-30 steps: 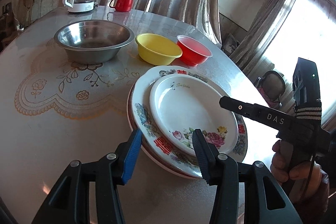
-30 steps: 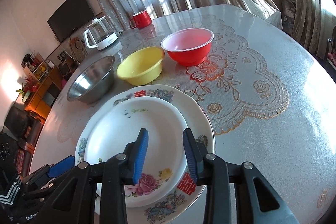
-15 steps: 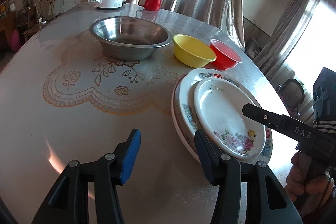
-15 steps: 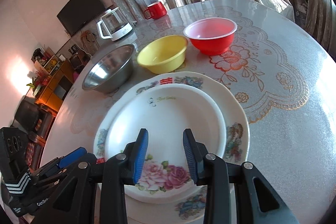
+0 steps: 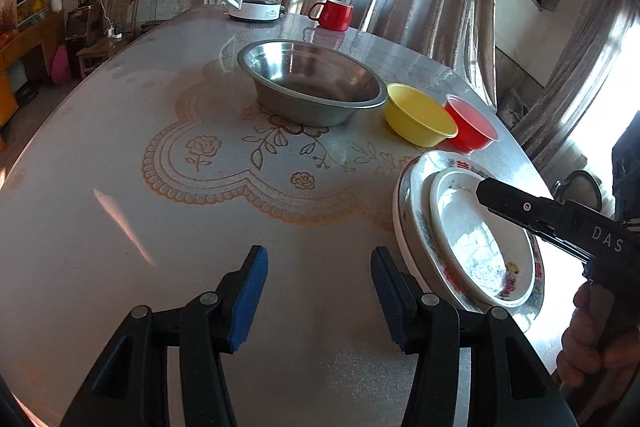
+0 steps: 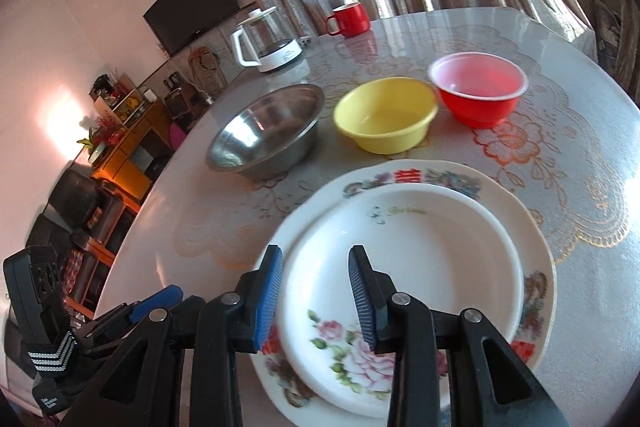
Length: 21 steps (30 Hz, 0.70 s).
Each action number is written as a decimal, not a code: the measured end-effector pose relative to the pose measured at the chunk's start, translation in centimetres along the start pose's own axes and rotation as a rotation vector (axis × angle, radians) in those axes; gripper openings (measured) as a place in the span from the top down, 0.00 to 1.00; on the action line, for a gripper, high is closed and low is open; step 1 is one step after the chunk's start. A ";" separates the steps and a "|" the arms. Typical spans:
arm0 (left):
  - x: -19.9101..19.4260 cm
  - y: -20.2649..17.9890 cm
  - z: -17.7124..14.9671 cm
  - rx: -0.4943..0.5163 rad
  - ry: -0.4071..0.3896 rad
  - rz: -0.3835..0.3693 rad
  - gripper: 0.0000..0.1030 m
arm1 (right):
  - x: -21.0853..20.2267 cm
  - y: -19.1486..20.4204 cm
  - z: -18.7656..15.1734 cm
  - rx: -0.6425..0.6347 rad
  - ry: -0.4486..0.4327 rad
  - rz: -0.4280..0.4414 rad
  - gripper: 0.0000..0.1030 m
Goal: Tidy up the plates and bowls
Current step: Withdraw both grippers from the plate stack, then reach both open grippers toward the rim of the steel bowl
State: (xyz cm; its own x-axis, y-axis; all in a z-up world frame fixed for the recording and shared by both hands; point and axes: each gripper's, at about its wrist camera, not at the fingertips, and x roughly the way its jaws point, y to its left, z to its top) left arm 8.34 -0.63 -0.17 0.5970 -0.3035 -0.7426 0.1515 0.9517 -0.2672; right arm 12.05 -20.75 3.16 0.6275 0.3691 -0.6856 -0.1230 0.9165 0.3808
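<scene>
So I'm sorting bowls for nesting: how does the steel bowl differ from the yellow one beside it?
The steel bowl is shiny grey metal; the yellow bowl is matte and looks like plastic. The steel bowl is clearly wider, with a flat flared rim, while the yellow bowl has a thin rolled lip. In the row, the yellow bowl sits between the steel bowl and the red bowl. Both stand upright and empty on the table.

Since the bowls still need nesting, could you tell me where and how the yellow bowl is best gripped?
Grip the yellow bowl by its flared rim on the near side, one finger inside and one outside. It stands upright and empty, and the near rim is clear; the steel bowl and red bowl crowd its flanks. The right gripper, open over the plates, probably has the straightest approach.
</scene>
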 end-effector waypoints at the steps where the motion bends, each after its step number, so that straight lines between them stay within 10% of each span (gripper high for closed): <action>1: -0.1 0.2 0.0 -0.003 -0.002 0.005 0.47 | 0.2 0.3 0.1 -0.004 0.004 0.011 0.67; 21: 1.2 6.9 2.0 -0.196 0.092 0.052 0.41 | 4.7 3.5 3.9 -0.019 0.014 0.081 0.67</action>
State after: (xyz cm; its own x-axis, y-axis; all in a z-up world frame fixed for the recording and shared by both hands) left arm 11.65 5.71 -1.67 0.5244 -0.2655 -0.8090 -0.0390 0.9416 -0.3343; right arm 17.56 -16.37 3.68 0.6042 0.4444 -0.6614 -0.1880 0.8861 0.4236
